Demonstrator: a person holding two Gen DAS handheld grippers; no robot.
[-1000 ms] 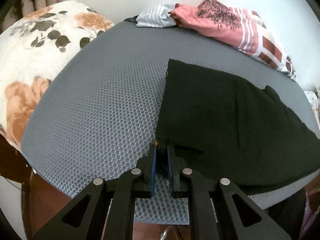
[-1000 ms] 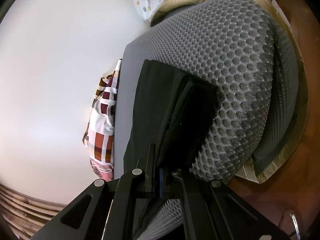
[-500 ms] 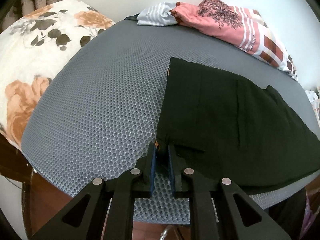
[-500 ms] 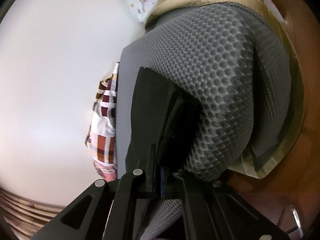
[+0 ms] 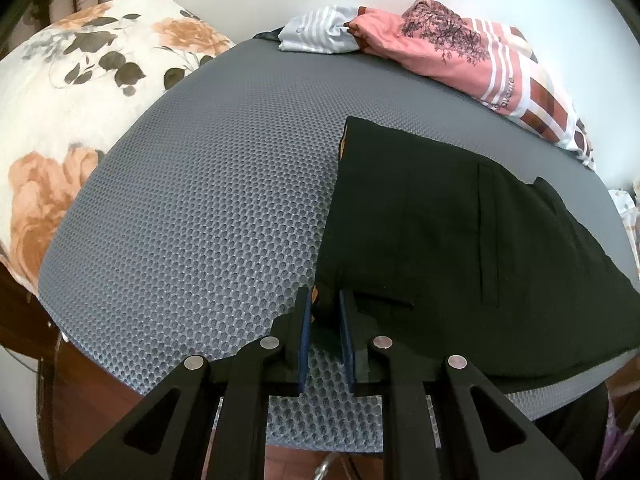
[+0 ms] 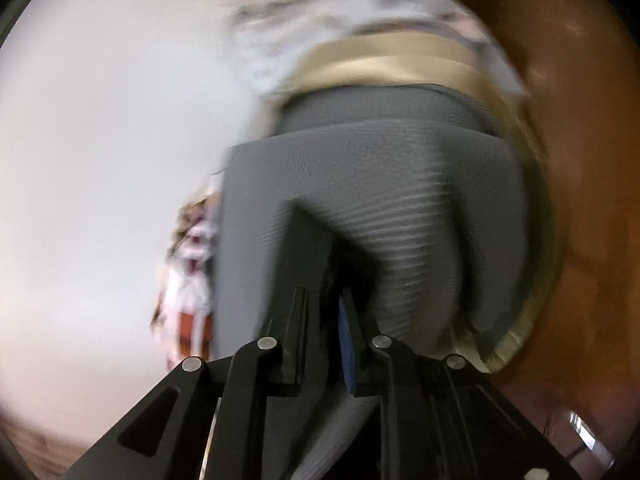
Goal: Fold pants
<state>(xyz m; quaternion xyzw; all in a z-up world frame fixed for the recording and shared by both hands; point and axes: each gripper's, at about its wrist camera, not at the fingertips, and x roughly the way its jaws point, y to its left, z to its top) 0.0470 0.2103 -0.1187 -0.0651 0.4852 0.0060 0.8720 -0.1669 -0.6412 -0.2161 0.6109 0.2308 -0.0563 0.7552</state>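
Lying folded on the grey mesh mattress (image 5: 200,208), the black pants (image 5: 460,240) stretched rightward from the left gripper (image 5: 325,308) — jaws just easing apart around the near corner; the right gripper (image 6: 320,312), blurred, had parted too, black cloth between.

Black pants (image 5: 460,232): folded into a flat multi-layer slab on the grey mesh mattress (image 5: 200,200), running from 12 to 4 o'clock in the left wrist view. Waistband edge faces 9, tan lining peeking at corner. Welt pocket seam visible on top. Right view blurred; dark fabric (image 6: 308,264) at centre.
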